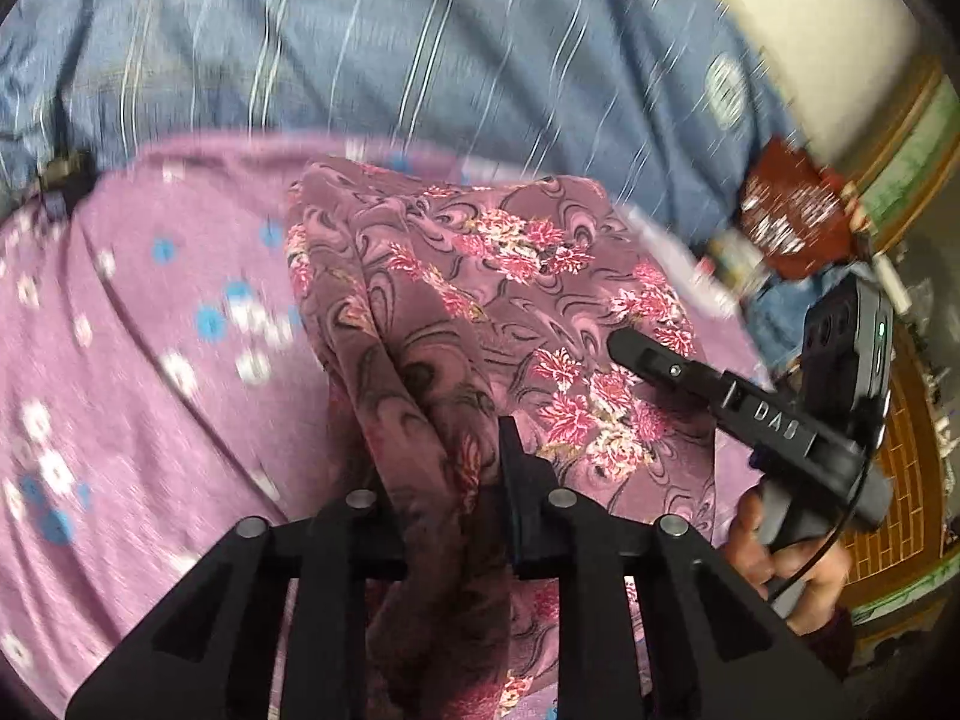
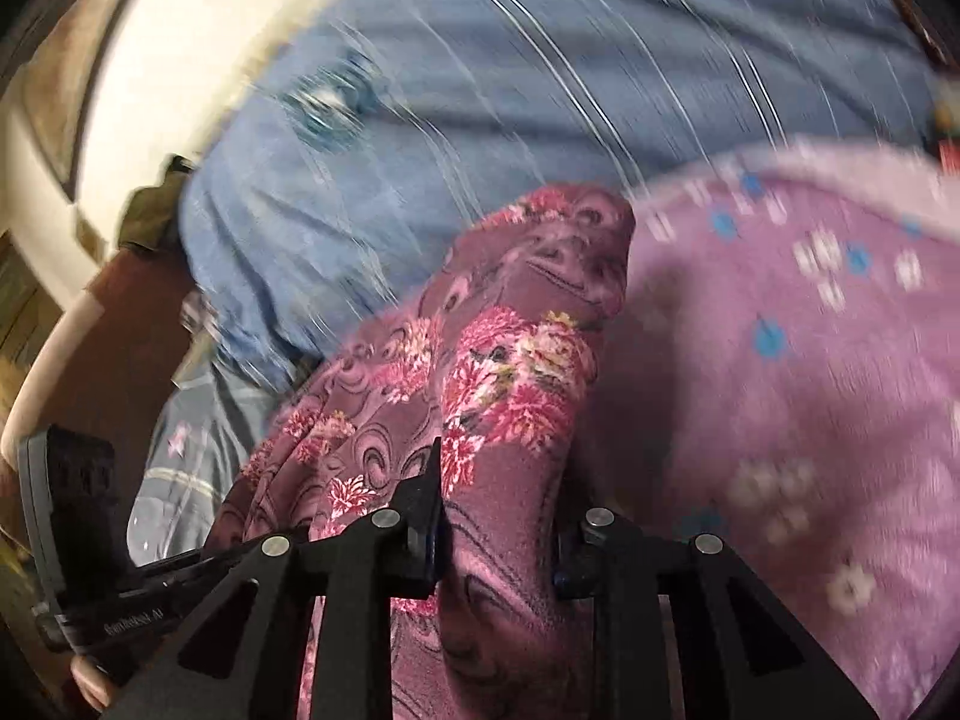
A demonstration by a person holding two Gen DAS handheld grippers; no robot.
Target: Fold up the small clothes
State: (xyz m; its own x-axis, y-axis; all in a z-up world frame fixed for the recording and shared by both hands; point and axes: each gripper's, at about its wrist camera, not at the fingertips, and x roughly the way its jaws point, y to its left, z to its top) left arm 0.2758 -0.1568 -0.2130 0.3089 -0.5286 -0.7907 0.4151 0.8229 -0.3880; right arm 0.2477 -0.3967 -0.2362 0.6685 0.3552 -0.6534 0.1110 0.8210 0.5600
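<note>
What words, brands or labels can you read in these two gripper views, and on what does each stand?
"DAS": on the right gripper body, left wrist view.
White lettering on the left gripper body, right wrist view: too blurred.
Round emblem on the blue striped sheet: unreadable.
Red packet print: blurred.

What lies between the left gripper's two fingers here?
A bunched fold of the floral garment fills the gap of the left gripper, as the left wrist view shows; nothing else sits there.

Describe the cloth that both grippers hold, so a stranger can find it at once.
On the lilac sheet with blue and white flowers, below the blue striped quilt, lies the cloth. It is darker mauve, with swirls and bright pink flower clusters, bunched between each gripper's fingers.
</note>
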